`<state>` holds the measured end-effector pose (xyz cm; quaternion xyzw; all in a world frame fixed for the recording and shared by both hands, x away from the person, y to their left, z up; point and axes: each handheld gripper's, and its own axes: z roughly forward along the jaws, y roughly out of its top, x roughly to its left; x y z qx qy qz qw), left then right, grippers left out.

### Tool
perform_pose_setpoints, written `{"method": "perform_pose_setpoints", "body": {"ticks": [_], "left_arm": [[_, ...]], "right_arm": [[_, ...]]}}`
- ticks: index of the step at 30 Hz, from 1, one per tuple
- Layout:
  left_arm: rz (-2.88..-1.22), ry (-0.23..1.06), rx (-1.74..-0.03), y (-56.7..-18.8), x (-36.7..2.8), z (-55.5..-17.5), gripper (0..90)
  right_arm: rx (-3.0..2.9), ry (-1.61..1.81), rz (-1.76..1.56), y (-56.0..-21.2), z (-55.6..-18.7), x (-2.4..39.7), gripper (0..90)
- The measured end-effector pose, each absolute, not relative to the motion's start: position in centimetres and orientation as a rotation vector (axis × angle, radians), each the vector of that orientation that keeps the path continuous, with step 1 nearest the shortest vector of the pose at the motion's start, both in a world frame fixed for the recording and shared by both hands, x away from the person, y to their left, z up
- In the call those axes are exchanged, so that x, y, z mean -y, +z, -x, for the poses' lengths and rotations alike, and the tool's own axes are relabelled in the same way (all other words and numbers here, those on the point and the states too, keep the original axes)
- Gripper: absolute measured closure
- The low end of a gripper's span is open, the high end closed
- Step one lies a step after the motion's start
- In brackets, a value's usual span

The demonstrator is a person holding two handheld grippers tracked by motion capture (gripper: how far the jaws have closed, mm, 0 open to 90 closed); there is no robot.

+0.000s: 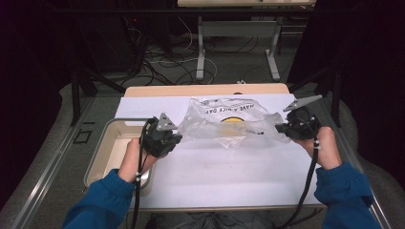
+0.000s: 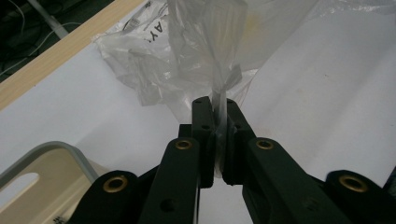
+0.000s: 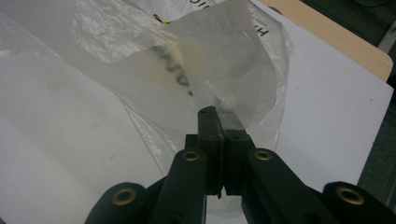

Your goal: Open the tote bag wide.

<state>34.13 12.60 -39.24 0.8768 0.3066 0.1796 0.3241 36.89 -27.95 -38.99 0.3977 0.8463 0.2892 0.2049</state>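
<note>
bag: clear crinkled plastic bag with black print (image 1: 228, 119), centre of frame, stretched taut between both tools
left tool (image 1: 177, 135): clamped shut on bag's left edge (image 2: 219, 100)
right tool (image 1: 280, 128): clamped shut on right edge (image 3: 219, 100)
why: opposite grips spread it flat above white surface (image 1: 215, 176)

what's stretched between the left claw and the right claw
In the high view, the clear plastic bag spans from the left claw to the right claw, each pinching one end.
</note>
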Motion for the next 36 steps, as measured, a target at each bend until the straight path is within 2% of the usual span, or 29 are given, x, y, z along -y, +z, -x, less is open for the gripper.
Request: {"method": "perform_pose_setpoints", "body": {"ticks": [6, 8, 11, 16, 18, 19, 21, 22, 23, 24, 25, 26, 31, 36], "left_arm": [[-2.297, 0.415, -0.880, -37.8, -12.9, -37.1, 86.8], [-2.325, 0.382, -0.914, -38.6, -12.7, -38.5, 86.8], [-2.404, 0.334, -0.965, -41.5, -11.8, -40.3, 86.5], [-2.463, 0.310, -0.981, -43.6, -11.3, -40.7, 84.7], [-2.477, 0.306, -0.979, -44.2, -11.3, -40.5, 81.4], [-2.484, 0.307, -0.981, -44.4, -11.2, -40.4, 78.4], [-2.511, 0.309, -0.959, -44.6, -11.1, -40.2, 61.8], [-2.524, 0.312, -0.953, -44.6, -11.0, -40.0, 61.8], [-2.536, 0.325, -0.959, -44.5, -10.8, -39.9, 47.4], [-2.543, 0.335, -0.951, -44.5, -10.6, -39.7, 41.8], [-2.553, 0.330, -0.927, -44.3, -10.4, -39.6, 41.8], [-2.557, 0.333, -0.919, -44.1, -10.2, -39.5, 33.8], [-2.553, 0.350, -0.861, -43.2, -8.9, -39.2, 26.4], [-2.574, 0.343, -0.834, -44.1, -7.2, -39.8, 25.6]], "right_arm": [[-2.368, 0.782, -1.146, -38.3, -39.0, 27.3, 89.8], [-2.374, 0.766, -1.185, -38.7, -40.0, 27.2, 89.9], [-2.418, 0.712, -1.251, -41.3, -42.0, 26.6, 90.0], [-2.460, 0.678, -1.274, -43.8, -42.7, 26.4, 90.0], [-2.473, 0.679, -1.277, -44.6, -42.6, 26.3, 90.0], [-2.482, 0.678, -1.280, -44.8, -42.5, 26.4, 90.0], [-2.486, 0.683, -1.275, -45.3, -42.2, 26.4, 90.0], [-2.486, 0.683, -1.275, -45.3, -42.2, 26.4, 90.0], [-2.487, 0.699, -1.273, -45.4, -42.1, 26.4, 90.0], [-2.469, 0.690, -1.296, -45.5, -42.0, 26.2, 90.0], [-2.469, 0.690, -1.296, -45.5, -42.0, 26.2, 90.0], [-2.484, 0.690, -1.285, -45.5, -42.0, 26.1, 90.0], [-2.495, 0.689, -1.262, -45.6, -41.9, 25.8, 90.0], [-2.502, 0.671, -1.289, -46.2, -42.0, 25.5, 90.0]]}}
